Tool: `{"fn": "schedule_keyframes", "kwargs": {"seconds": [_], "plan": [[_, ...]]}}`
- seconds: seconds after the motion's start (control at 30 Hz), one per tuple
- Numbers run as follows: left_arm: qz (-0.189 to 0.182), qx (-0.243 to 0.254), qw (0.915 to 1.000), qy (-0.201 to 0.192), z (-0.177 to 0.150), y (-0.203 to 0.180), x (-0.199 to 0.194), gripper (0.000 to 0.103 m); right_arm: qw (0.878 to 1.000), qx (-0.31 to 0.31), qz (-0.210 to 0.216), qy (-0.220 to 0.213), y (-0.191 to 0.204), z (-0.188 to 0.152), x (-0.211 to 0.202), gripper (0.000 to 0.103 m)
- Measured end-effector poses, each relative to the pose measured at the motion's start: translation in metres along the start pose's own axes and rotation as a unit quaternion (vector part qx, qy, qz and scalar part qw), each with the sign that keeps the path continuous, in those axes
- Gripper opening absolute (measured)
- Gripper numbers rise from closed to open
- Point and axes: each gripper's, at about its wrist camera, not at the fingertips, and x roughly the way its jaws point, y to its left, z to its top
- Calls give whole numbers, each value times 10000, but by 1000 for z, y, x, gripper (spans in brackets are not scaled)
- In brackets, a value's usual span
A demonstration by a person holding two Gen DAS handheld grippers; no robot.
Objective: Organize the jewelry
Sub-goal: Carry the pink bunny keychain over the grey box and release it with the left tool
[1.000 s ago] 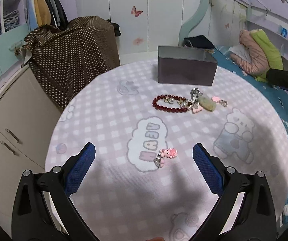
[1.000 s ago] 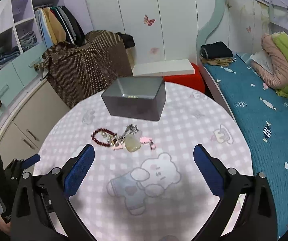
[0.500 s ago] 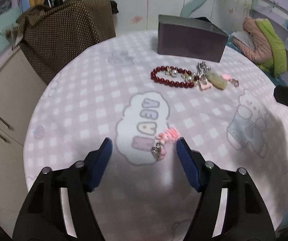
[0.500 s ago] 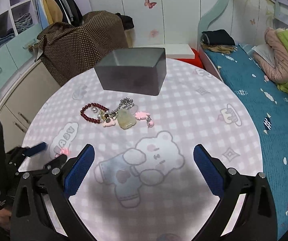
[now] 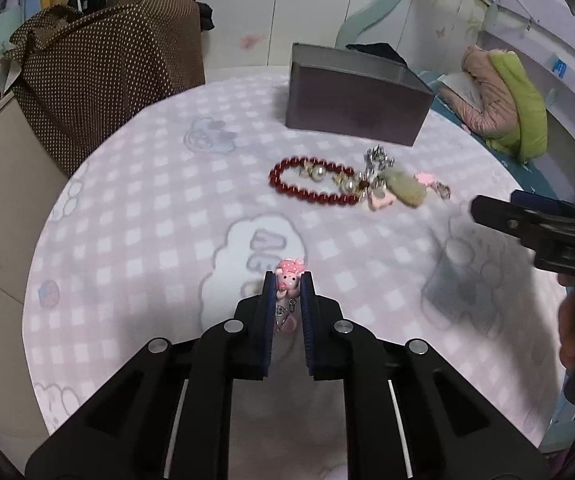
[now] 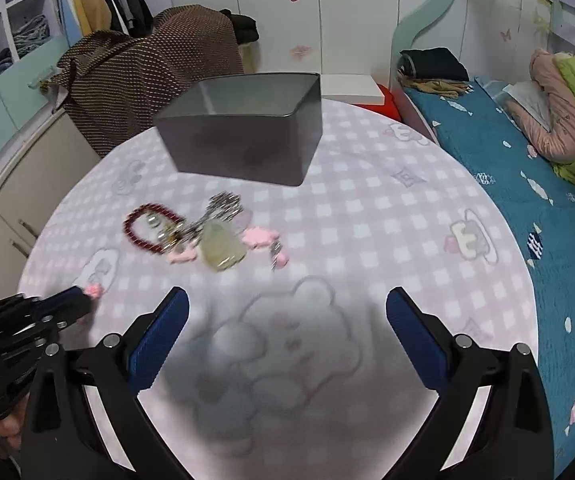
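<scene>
Pick-up step: left gripper (image 5: 288,285) just closed, clamped on pink piglet charm (image 5: 288,276), its clasp dangling between the pads, right at the tablecloth (image 5: 135,240)

Right gripper (image 6: 287,312) apart, empty, hovering short of the jewelry pile (image 6: 207,232)

Ahead of both, red bead bracelet (image 5: 311,184), then open grey box (image 5: 351,108) farthest

Next, probably: lift charm clear, carry forward over the pile, release inside box

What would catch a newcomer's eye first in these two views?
The left gripper, near the table's front edge, is shut on a small pink charm. Past it lies a tangle of jewelry led by a red bead bracelet, before a gray box. The right gripper hangs open over the cloth's bear print.
</scene>
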Motion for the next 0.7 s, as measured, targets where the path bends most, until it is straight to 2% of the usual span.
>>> {"fn": "schedule_keyframes", "kwargs": {"seconds": [0.07, 0.13, 0.2, 0.37, 0.43, 0.5, 0.7], "plan": [[22, -14, 10000, -67, 8, -1, 1, 12, 9999, -67, -66, 52, -2, 7, 10, 93], [27, -29, 9999, -103, 12, -1, 2, 12, 9998, -141, -102, 96, -2, 10, 18, 85], [37, -48, 9999, -130, 18, 0, 3, 12, 9992, -304, -171, 218, -1, 13, 29, 67], [36, -94, 9998, -167, 28, 2, 6, 12, 9980, -565, -230, 157, 3, 15, 38, 49], [41, -101, 9998, -182, 31, 3, 8, 12, 9975, -665, -184, 121, 6, 16, 39, 38], [38, -119, 9997, -205, 34, 3, 8, 12, 9962, -855, -104, 115, 12, 16, 39, 12], [49, -128, 9995, -276, 38, 3, 3, 12, 9967, -806, 37, 122, 11, 13, 32, 10]]}}
